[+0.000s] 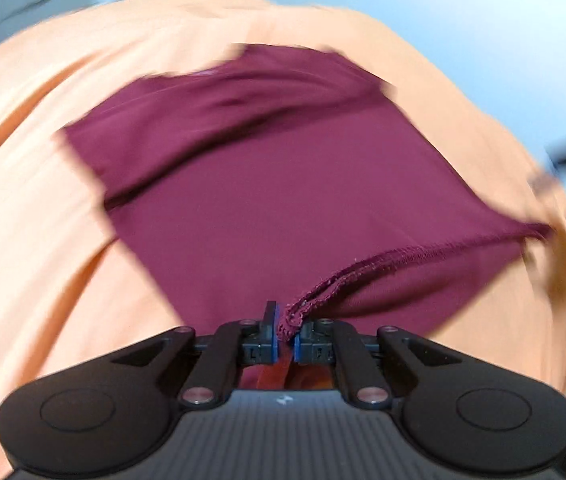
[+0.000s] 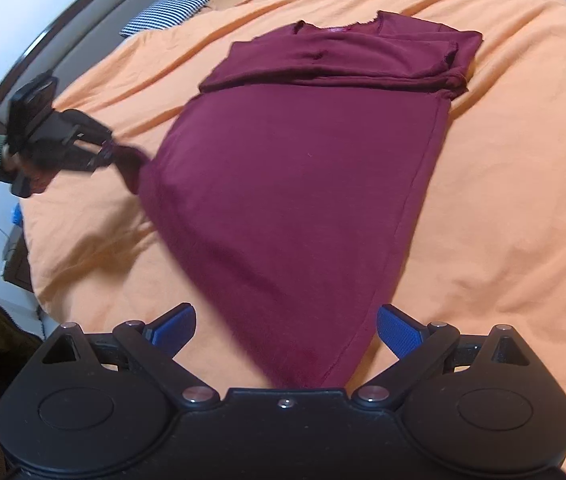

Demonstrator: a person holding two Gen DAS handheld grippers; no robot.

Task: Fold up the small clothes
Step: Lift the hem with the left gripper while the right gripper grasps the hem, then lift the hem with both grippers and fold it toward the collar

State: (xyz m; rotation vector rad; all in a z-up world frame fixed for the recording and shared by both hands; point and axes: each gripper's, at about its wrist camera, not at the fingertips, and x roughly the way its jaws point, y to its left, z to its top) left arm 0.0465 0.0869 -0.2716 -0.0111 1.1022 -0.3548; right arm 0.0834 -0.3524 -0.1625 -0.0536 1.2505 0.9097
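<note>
A maroon knit T-shirt (image 2: 295, 184) lies spread on a bed under a wrinkled orange duvet (image 2: 503, 200), its sleeves and neckline folded across the far end. The left tool (image 1: 286, 334) has its blue pads pinched tight on a corner of the shirt's stitched hem, lifting it off the bedding, though the wrist view there is blurred. The right tool (image 2: 286, 330) hangs wide open over the near corner, gripping nothing. A striped pillow (image 2: 163, 14) sits by the headboard.

The maroon cotton shirt (image 1: 267, 200) (image 2: 303, 184) on the orange bedspread (image 1: 43, 240) (image 2: 503, 200) is viewed closely, downward, from adjacent hem corners; the left view is apparently motion-blurred.
</note>
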